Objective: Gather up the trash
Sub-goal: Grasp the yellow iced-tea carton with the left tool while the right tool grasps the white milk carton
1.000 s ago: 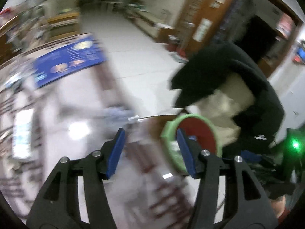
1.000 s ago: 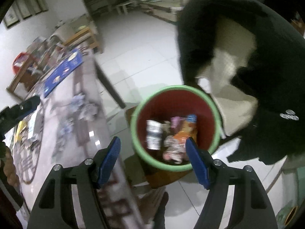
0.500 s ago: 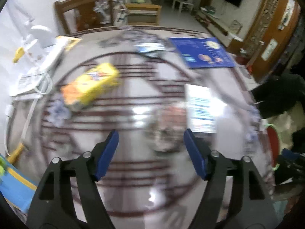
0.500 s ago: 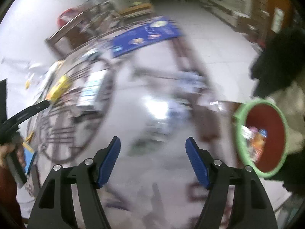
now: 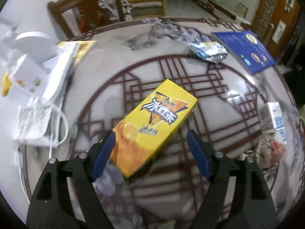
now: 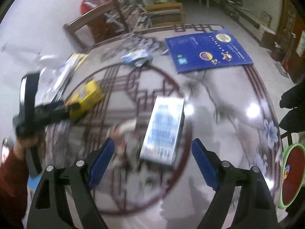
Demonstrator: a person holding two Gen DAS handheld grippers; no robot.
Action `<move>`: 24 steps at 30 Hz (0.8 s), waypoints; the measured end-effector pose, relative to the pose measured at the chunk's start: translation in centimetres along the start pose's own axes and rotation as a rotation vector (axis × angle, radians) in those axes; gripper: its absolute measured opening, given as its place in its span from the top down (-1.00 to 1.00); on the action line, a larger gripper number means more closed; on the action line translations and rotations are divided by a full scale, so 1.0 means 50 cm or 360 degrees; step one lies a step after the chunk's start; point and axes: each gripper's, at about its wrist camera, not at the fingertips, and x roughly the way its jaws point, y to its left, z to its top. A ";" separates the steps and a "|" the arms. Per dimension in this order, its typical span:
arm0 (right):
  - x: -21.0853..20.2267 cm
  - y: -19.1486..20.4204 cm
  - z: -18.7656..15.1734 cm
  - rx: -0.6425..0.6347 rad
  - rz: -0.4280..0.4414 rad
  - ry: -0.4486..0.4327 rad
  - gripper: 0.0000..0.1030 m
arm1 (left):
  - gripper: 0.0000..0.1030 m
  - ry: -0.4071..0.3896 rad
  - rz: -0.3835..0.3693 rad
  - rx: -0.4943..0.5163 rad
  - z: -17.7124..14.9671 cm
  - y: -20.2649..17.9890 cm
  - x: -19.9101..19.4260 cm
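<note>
Tongs status: left tongs (image 5: 150, 148) stand wide open and empty, straddling the near end of the yellow rectangular drink carton (image 5: 152, 126), which lies flat on the glossy patterned worktop (image 5: 219, 87). Right tongs (image 6: 152, 158) also gape empty, hovering near the white-and-blue printed carton (image 6: 164, 129).

Centre your blue pads on the yellow carton's long sides, lower until both flank it, then close squarely.

Count: two cartons, one crumpled silver-blue foil wrapper (image 5: 209, 51), one blue booklet (image 6: 207, 51), one green-rimmed red bin (image 6: 291, 175) beside the worktop's right edge.
</note>
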 end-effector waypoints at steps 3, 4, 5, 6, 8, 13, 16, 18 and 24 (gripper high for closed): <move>0.058 -0.014 0.045 0.0103 -0.0050 0.0062 -0.56 | -0.58 -0.0015 0.0010 0.0077 0.011 -0.010 0.023; 0.072 -0.025 0.052 0.0141 -0.0051 0.0081 -0.56 | -0.60 -0.0021 0.0021 0.0107 0.014 -0.013 0.029; 0.095 -0.033 0.062 0.0192 -0.0054 0.0111 -0.56 | -0.60 -0.0028 0.0035 0.0132 0.017 -0.015 0.033; 0.110 -0.040 0.064 0.0221 -0.0063 0.0134 -0.56 | -0.60 -0.0034 0.0046 0.0153 0.019 -0.017 0.037; 0.139 -0.046 0.071 0.0251 -0.0094 0.0187 -0.56 | -0.61 -0.0042 0.0070 0.0185 0.023 -0.015 0.045; 0.177 -0.045 0.063 0.0233 -0.0126 0.0251 -0.56 | -0.61 -0.0067 0.0035 0.0119 0.037 0.010 0.041; 0.191 -0.049 0.058 0.0220 -0.0139 0.0279 -0.56 | -0.61 -0.0042 0.0039 0.0119 0.044 0.016 0.056; 0.193 -0.051 0.053 0.0227 -0.0122 0.0288 -0.53 | -0.61 -0.0010 0.0033 0.0123 0.044 0.014 0.068; 0.180 -0.043 0.048 0.0195 -0.0063 0.0287 -0.08 | -0.46 0.0004 -0.0022 0.0046 0.045 0.016 0.075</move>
